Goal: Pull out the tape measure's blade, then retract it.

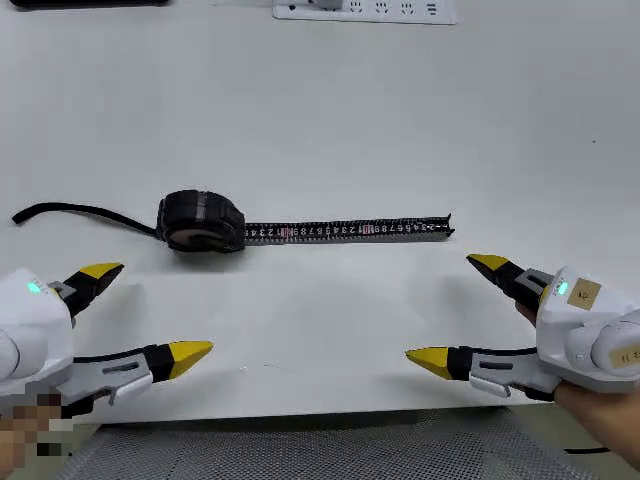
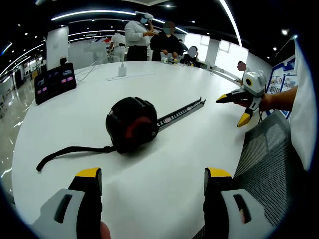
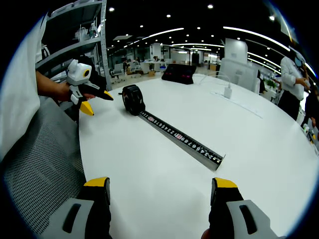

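The black round-cased tape measure has its numbered blade drawn out; retraction remains. Left tongs and right tongs gape, empty.

The case lies on the table, a little left of centre before me. Its blade runs out flat to the right along the table, and its strap trails off to the left. My left gripper sits nearer me than the case, by the table's near edge and apart from it. My right gripper sits by the same edge, nearer me than the blade's tip and apart from it. The whole tape lies behind the two. A power strip lies far behind, at the table's back. A mesh seat lies just before the near edge, closest to me.
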`<state>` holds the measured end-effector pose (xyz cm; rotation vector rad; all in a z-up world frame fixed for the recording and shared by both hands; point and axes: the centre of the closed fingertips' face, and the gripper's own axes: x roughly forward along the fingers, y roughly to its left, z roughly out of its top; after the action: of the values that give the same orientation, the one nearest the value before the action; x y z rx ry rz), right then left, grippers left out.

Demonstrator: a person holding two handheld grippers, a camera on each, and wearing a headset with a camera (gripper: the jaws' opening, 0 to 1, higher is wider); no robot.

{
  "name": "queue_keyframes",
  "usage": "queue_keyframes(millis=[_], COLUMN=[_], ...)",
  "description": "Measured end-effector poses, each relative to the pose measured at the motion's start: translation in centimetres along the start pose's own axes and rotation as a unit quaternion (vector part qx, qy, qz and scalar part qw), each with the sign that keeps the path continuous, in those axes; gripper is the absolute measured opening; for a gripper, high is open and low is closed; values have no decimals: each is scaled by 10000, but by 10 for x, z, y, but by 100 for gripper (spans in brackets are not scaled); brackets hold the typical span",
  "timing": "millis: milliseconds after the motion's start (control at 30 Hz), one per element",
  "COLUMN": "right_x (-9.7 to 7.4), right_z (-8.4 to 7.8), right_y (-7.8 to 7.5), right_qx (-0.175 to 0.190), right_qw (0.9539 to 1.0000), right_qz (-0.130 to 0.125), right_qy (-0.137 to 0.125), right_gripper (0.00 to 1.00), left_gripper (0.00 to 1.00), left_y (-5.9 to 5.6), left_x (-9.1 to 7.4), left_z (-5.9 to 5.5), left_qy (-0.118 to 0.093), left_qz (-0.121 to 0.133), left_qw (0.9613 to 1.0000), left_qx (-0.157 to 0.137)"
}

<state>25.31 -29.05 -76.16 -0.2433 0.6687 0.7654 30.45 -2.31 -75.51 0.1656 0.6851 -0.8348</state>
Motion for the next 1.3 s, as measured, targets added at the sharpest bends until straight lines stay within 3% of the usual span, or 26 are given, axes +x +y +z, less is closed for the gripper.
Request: queue_keyframes(millis=[367,800,1300], right_x=[-1,-1,-1], right_z=[1,1,1], right_y=[-1,-4,-6], right_qx=[10,31,58], right_qw=[10000,10000,9999], right_qz=[-21,-73,-81], right_qy=[-24,-48,-52], right_gripper=[81,81,80], left_gripper=[81,79,78], left_y=[8,17,7], left_x=[13,26,46], left_z=[10,21,38], left_qy=[53,-46,-184], left_qz=[242,451,304], left_qw=[9996,9987,9989], left_qx=[-152,-253,-308])
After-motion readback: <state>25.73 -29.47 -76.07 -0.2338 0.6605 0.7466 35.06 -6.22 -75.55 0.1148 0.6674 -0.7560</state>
